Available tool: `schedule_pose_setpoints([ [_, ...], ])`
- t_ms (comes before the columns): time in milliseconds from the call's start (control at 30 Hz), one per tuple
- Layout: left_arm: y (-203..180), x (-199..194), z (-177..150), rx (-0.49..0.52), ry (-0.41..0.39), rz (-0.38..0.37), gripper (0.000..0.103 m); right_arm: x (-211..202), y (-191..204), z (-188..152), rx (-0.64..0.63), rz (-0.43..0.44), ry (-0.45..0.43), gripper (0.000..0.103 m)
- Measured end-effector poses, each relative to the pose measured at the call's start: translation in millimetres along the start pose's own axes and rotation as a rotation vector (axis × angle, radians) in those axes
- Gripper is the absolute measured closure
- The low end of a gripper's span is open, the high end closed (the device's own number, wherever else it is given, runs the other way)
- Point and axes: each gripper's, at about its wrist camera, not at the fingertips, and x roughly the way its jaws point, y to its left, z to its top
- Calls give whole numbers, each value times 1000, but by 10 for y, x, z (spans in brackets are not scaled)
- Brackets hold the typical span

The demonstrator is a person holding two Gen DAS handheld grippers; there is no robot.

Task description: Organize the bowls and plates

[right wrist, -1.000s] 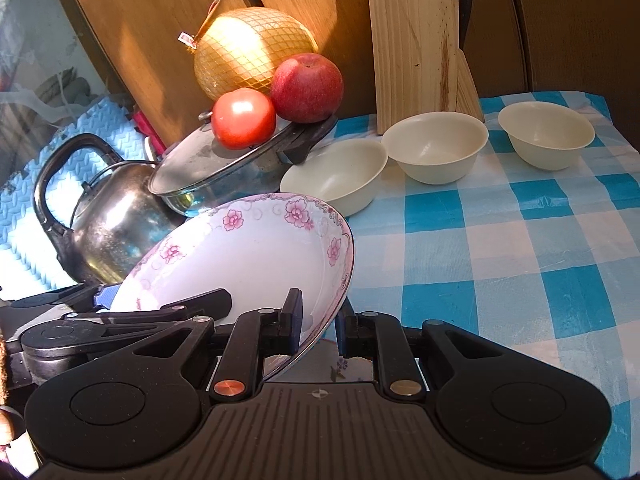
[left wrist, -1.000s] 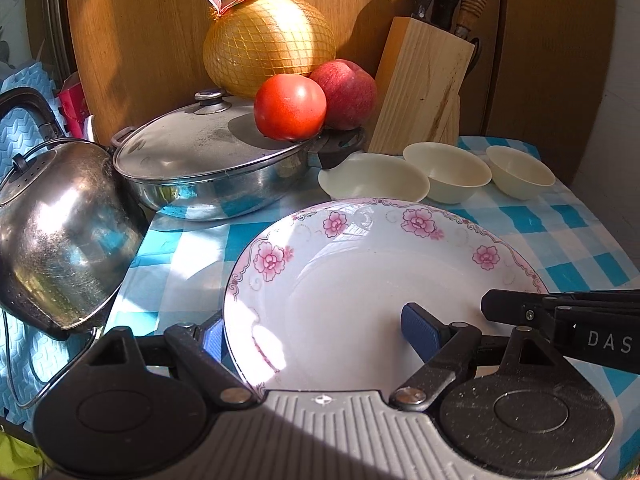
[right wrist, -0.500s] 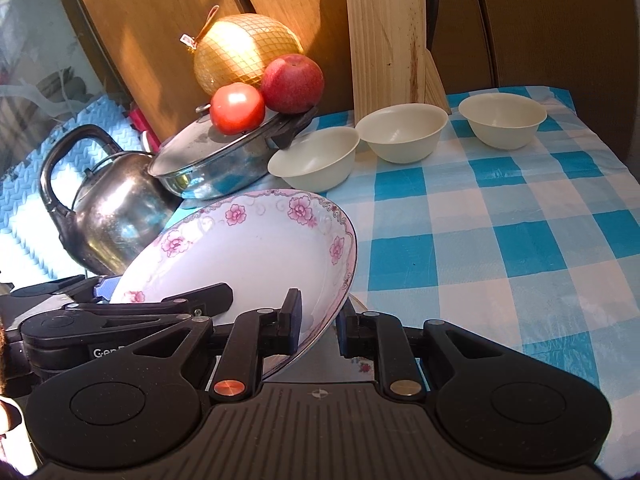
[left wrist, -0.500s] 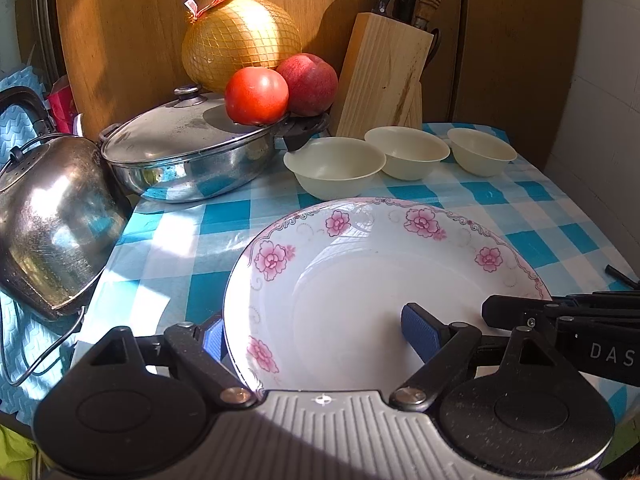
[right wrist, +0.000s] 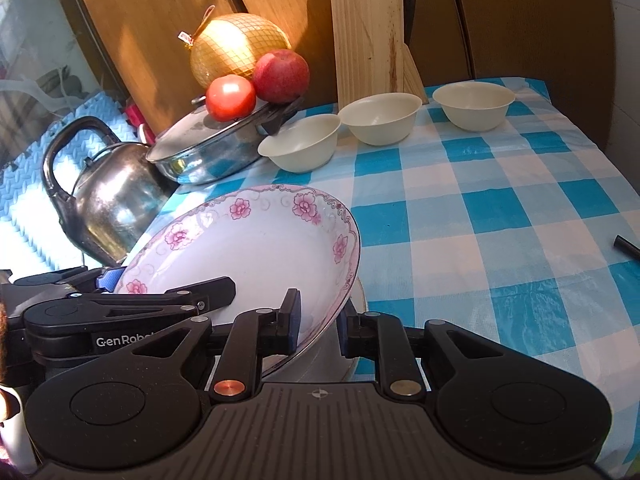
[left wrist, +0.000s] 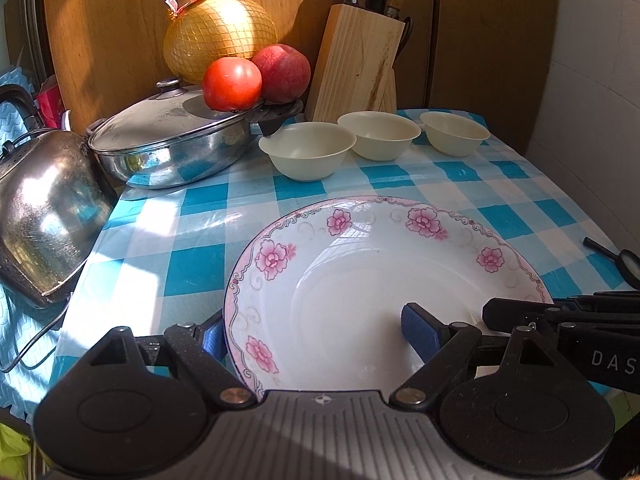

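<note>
Nearest the surface's front edge, the flowered plate (right wrist: pixel 256 248) hangs tilted above the checked cloth, carried between both tools. The right tool (right wrist: pixel 318 318) clenches its rim edgewise, likely bearing the weight. The left tool (left wrist: pixel 312 330) straddles the opposite rim with jaws spread wide, pads apparently clear, perhaps steadying it. Along the far edge three cream bowls (left wrist: pixel 308 150) sit separately, probably awaiting stacking.
</note>
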Motion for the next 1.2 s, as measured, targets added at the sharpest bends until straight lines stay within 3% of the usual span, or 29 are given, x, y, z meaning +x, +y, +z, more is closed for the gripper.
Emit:
schedule_pose_setpoints([
  [900,-19,36,-128,-8,51,-39,23,-109,72,-228,-57,-56,-5,76],
  [1033,-49,47,-135,30,42,-20,24,-92,77,-239,-62,-73,6,75],
  [1200,4,29,-104,22,32,-21,25,-115,174,-252,-149,-126,-40,75],
])
